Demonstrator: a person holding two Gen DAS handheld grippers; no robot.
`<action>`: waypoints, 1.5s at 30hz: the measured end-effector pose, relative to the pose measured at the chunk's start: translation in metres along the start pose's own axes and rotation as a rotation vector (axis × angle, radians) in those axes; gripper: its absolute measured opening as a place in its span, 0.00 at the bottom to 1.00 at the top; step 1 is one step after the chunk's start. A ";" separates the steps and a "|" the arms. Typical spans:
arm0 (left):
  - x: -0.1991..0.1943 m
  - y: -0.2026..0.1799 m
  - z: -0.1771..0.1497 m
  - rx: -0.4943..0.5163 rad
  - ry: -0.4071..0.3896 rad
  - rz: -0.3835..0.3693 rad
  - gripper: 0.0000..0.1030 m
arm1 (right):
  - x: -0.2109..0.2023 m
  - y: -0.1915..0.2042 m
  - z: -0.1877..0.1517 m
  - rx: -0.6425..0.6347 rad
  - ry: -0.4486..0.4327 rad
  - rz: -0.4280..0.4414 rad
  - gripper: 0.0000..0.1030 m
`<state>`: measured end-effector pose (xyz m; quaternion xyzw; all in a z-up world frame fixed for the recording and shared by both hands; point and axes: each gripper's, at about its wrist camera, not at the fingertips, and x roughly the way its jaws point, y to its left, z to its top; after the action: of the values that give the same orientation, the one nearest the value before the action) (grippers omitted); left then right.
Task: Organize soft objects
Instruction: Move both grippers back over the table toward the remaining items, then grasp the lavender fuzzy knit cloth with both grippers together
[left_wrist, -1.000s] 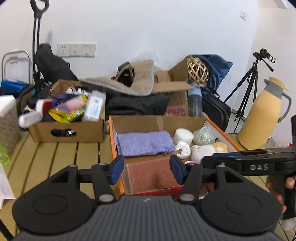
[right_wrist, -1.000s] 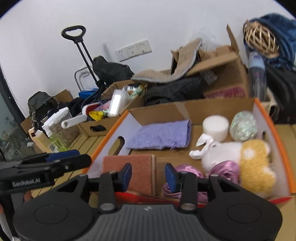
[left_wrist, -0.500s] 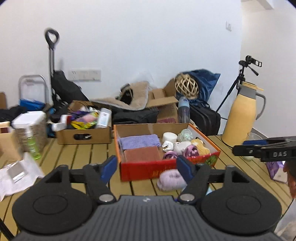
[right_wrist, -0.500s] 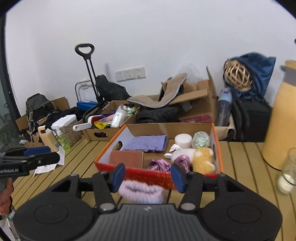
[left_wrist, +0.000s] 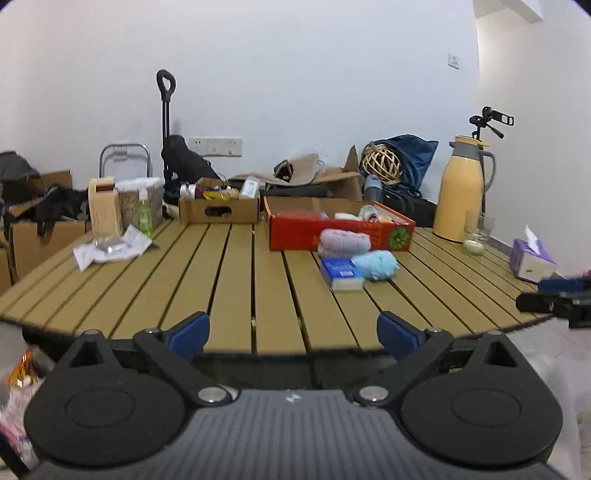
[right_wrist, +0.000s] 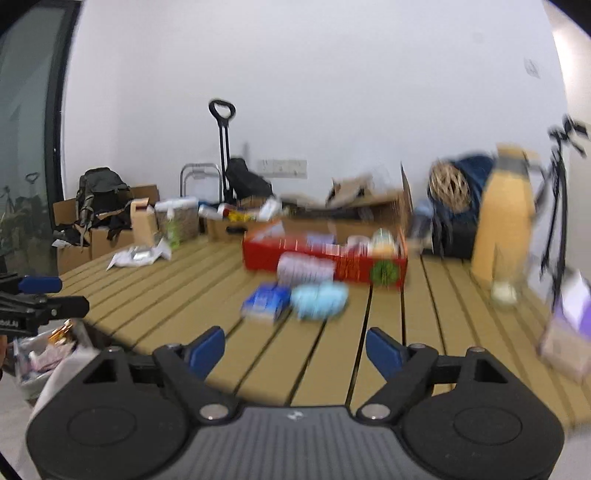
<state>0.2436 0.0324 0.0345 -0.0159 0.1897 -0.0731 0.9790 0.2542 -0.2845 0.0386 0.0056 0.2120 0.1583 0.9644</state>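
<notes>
Both grippers hang over the near table (left_wrist: 236, 280) edge. The left gripper (left_wrist: 293, 330) and right gripper (right_wrist: 295, 349) have just been opening; fingers wide apart, nothing between them. Lilac (left_wrist: 344, 242) and blue soft bundles (left_wrist: 376, 264) lie far off beside the red box (left_wrist: 295, 232).

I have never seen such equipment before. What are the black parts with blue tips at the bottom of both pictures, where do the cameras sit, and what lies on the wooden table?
They are two hand-held grippers, each carrying a camera that looks forward along its fingers. The left gripper and the right gripper have just been opening; both hold nothing. On the slatted wooden table stands a red cardboard box of soft things. In front of it lie a fluffy lilac bundle, a fluffy light-blue bundle and a small blue book.
</notes>
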 end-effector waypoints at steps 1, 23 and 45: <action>-0.004 0.000 -0.002 0.007 -0.001 -0.011 0.98 | -0.009 0.001 -0.010 0.031 0.000 0.005 0.81; 0.134 -0.005 0.045 -0.047 0.060 -0.112 0.91 | 0.083 -0.036 0.002 0.188 0.047 0.006 0.74; 0.405 -0.004 0.110 -0.162 0.319 -0.339 0.24 | 0.378 -0.107 0.088 0.370 0.224 0.192 0.22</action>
<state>0.6555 -0.0317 -0.0130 -0.1141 0.3419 -0.2225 0.9059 0.6477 -0.2654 -0.0433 0.1848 0.3414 0.2073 0.8980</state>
